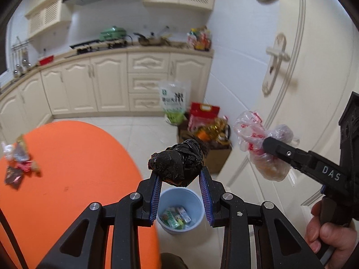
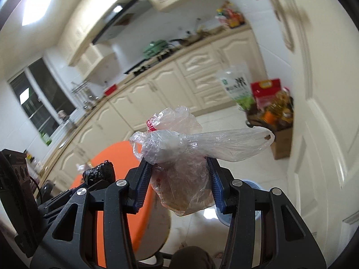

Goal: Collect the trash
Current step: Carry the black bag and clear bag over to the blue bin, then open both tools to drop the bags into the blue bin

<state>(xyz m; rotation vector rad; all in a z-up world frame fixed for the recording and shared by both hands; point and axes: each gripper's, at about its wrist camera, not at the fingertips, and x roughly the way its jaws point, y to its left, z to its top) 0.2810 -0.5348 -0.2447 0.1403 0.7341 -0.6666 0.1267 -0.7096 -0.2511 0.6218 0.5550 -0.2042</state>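
Note:
My left gripper (image 1: 179,177) is shut on a crumpled black plastic bag (image 1: 177,163), held in the air right above a light blue bin (image 1: 197,201) that has several wrappers in it. My right gripper (image 2: 179,168) is shut on a knotted clear plastic bag (image 2: 179,157) with red print and something brownish inside. In the left wrist view that clear bag (image 1: 253,139) hangs to the right, in front of a cream door, with the right gripper (image 1: 269,145) and a hand (image 1: 325,231) behind it. The black bag (image 2: 98,171) shows at the lower left of the right wrist view.
An orange round table (image 1: 67,174) on the left carries several wrappers (image 1: 18,163) near its far edge. A cardboard box (image 1: 213,152) with bottles and food bags stands on the floor by the cream door (image 1: 303,67). Cream kitchen cabinets (image 1: 107,83) line the back wall.

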